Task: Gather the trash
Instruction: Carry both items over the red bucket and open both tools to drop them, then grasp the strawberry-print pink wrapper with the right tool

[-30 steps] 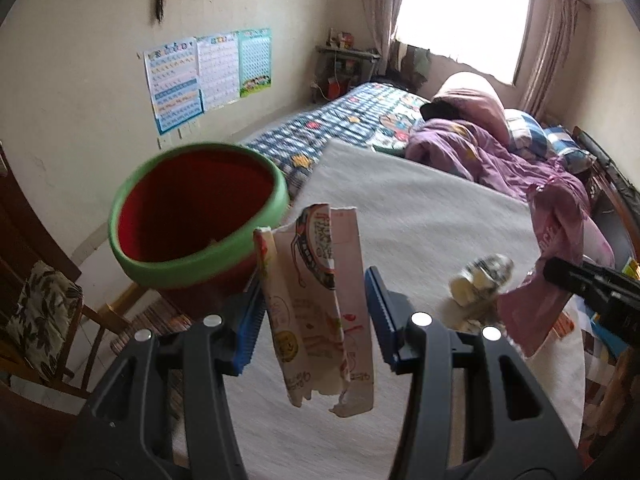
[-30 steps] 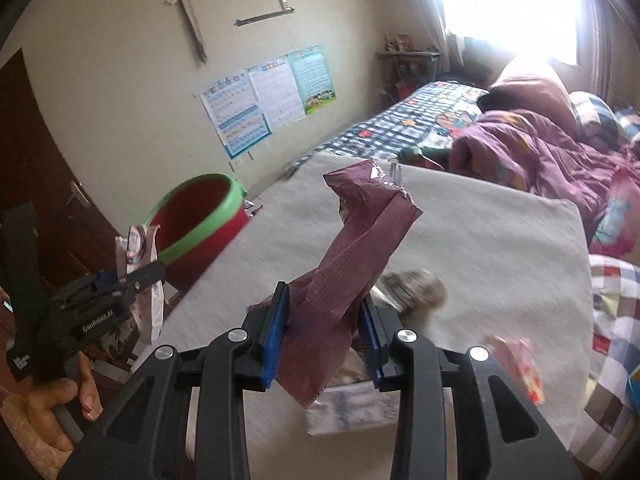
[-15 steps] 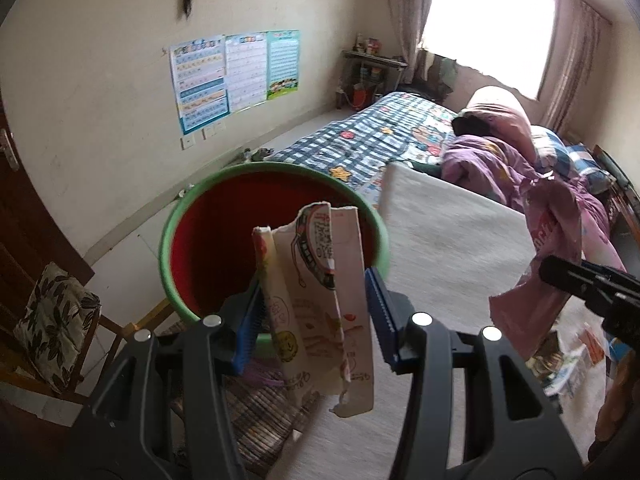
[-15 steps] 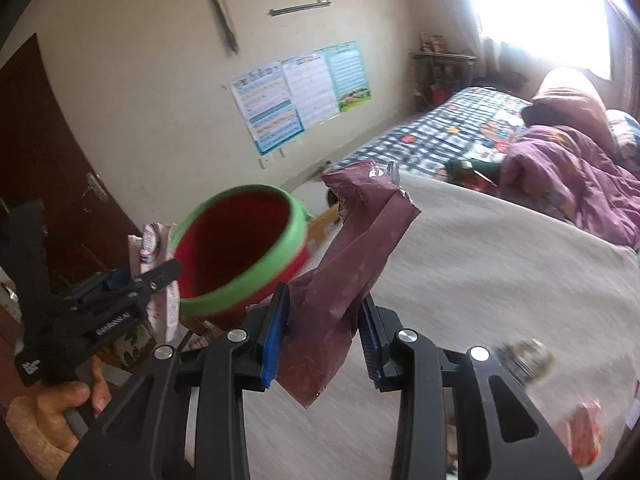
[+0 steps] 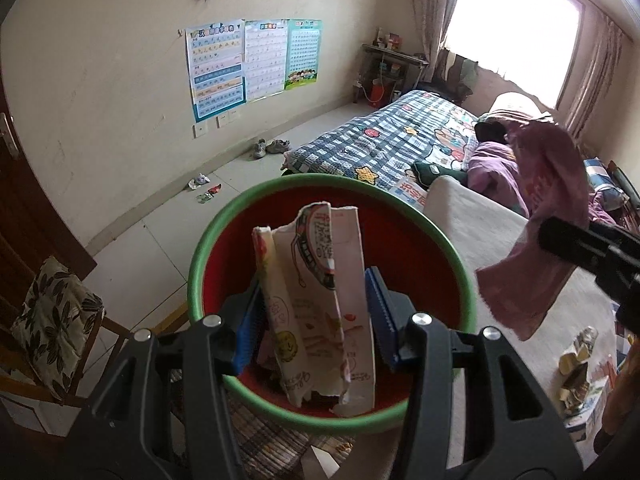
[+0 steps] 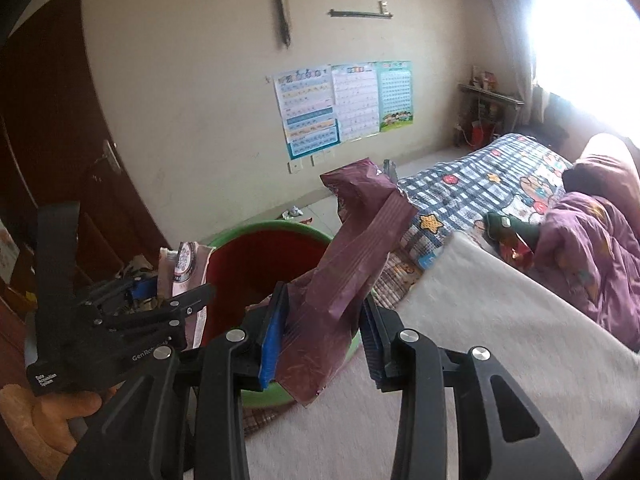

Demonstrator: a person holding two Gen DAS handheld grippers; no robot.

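Trash fills both of my grippers. My left gripper (image 5: pixel 314 316) pinches a torn white wrapper (image 5: pixel 320 300) printed with cartoon figures, its blue pads (image 5: pixel 380 312) pressed against either side, and the wrapper stands upright directly over the mouth of the red bin (image 5: pixel 420 248) with the green rim. From my left wrist view the wrapper's ragged lower edge hangs inside the circle of that rim, and some scraps lie at the bottom of the bin, too dim to name.

My right gripper (image 6: pixel 320 332) is closed on a crumpled maroon snack bag (image 6: pixel 352 256), which rises from between the pads and leans to the right, with its lower corner drooping below the fingers. It sits at the near-right side of the bin, over the rim rather than over the middle. In the right wrist view my left gripper (image 6: pixel 176 300) shows to the left of the bin (image 6: pixel 256 256) with its wrapper (image 6: pixel 184 264) held up; in the left wrist view the maroon bag (image 5: pixel 536 236) looks pale pink, off to the right.

Beside the bin spreads a pale grey cover (image 6: pixel 500 344), where a few more crumpled wrappers (image 5: pixel 576 360) lie at the far right. Beyond it are a checked quilt (image 5: pixel 384 144) and purple bedding (image 6: pixel 592 248). Three charts (image 5: pixel 248 60) hang on the wall, shoes (image 5: pixel 270 146) and small scraps (image 5: pixel 206 188) sit on the floor near it, and a cushioned chair (image 5: pixel 56 320) stands at the left.
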